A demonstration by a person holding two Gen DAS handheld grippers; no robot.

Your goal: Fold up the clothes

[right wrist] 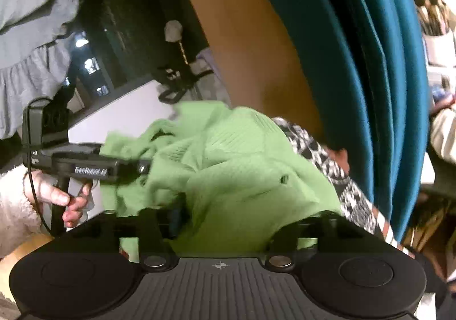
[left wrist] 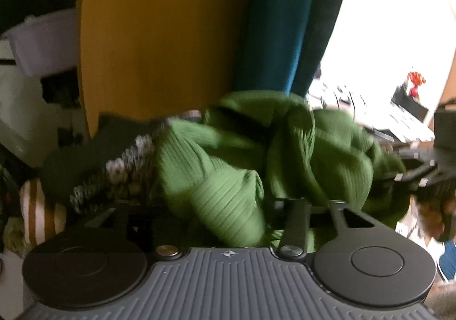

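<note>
A bunched green ribbed sweater (left wrist: 228, 166) fills the middle of the left wrist view and covers my left gripper (left wrist: 225, 206), so its fingertips are hidden in the folds. From the right wrist view the same sweater (right wrist: 233, 160) hangs crumpled over my right gripper (right wrist: 228, 217). My left gripper (right wrist: 142, 169), held by a hand (right wrist: 57, 194), bites into the sweater's left edge. My right gripper (left wrist: 399, 177) reaches into the sweater's right side, fingers close together on the cloth.
A black-and-white patterned garment (left wrist: 122, 174) (right wrist: 336, 172) lies right behind the sweater. Behind stand a yellow panel (left wrist: 159, 35) and a teal curtain (right wrist: 356, 63). A brown-and-white striped item (left wrist: 37, 211) sits low at the left. Grey ruffled cloth (right wrist: 34, 21) hangs at the upper left.
</note>
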